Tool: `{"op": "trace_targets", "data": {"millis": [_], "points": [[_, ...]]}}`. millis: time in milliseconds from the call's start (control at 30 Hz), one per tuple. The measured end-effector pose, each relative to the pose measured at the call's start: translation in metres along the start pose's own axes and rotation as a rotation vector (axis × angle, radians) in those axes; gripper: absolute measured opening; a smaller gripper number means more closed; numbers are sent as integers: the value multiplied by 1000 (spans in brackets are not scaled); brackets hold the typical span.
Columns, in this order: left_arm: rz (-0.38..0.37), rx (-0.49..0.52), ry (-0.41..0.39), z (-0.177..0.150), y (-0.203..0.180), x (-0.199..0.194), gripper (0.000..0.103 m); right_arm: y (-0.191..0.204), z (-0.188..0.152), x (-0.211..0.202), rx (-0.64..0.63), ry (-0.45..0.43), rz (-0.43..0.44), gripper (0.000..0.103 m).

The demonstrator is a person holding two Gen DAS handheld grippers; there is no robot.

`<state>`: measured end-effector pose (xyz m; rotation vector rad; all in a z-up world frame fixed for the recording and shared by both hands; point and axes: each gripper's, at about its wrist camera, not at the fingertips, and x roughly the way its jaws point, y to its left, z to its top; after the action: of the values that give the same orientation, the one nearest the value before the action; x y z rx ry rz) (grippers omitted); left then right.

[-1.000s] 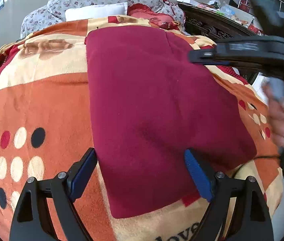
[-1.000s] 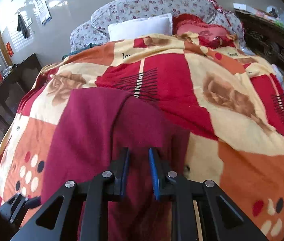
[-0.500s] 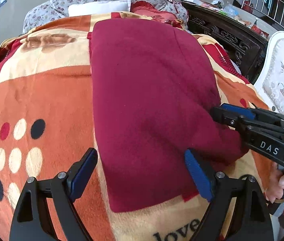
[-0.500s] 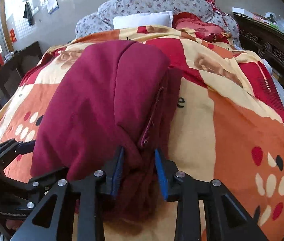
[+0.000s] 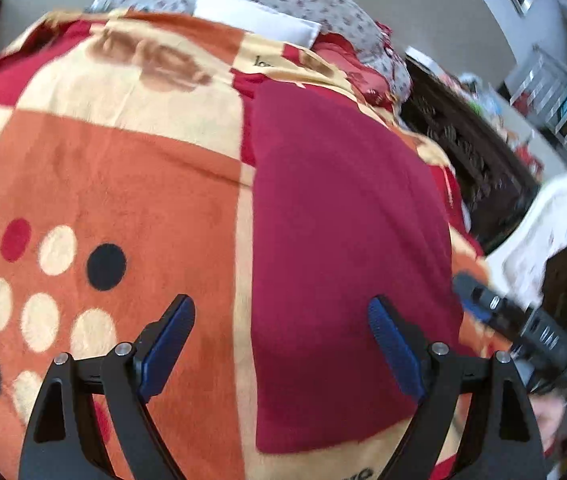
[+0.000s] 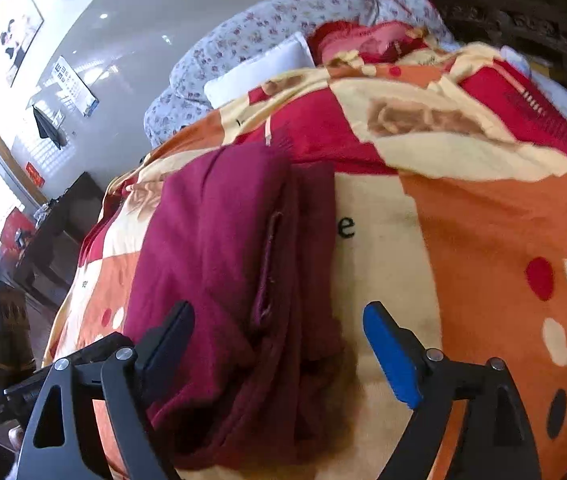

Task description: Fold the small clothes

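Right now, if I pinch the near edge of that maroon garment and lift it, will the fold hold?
Probably not. The maroon garment looks like soft, floppy fleece with its layers loosely stacked, so they would likely sag apart. It seems light, and the plush blanket under it may cling to it slightly.

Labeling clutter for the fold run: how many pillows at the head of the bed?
2 clearly: a white pillow on the blanket's far edge, and a red pillow right of it. The floral bedding behind them may hide more.

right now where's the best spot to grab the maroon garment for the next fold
Probably the near right corner of the maroon garment, taken from the near side with the right gripper: its layered edges bunch up there, while its left side lies flat on the blanket.
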<state>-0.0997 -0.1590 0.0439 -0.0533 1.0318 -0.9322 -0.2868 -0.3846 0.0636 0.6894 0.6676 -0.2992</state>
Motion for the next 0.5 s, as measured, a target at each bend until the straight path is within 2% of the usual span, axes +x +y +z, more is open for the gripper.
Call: {"op": "trace_targets", "data": {"millis": [100, 233, 333, 400, 433, 467, 500], "points": [[-27, -40, 25, 9, 8, 16, 90, -7, 4, 15, 38, 31, 42, 91], [-62, -35, 48, 13, 8, 33, 92, -11, 9, 35, 57, 58, 106, 91], [-92, -70, 63, 14, 11, 45, 94, -10, 8, 51, 68, 108, 178, 91], [-104, -74, 63, 14, 11, 48, 94, -5, 7, 56, 38, 110, 160, 84], [-114, -52, 64, 14, 7, 49, 86, 0, 7, 56, 16, 110, 147, 76], [-140, -36, 70, 14, 5, 49, 60, 1, 6, 55, 15, 107, 147, 67], [-177, -18, 85, 14, 1, 47, 57, 1, 6, 53, 24, 104, 158, 62]]}}
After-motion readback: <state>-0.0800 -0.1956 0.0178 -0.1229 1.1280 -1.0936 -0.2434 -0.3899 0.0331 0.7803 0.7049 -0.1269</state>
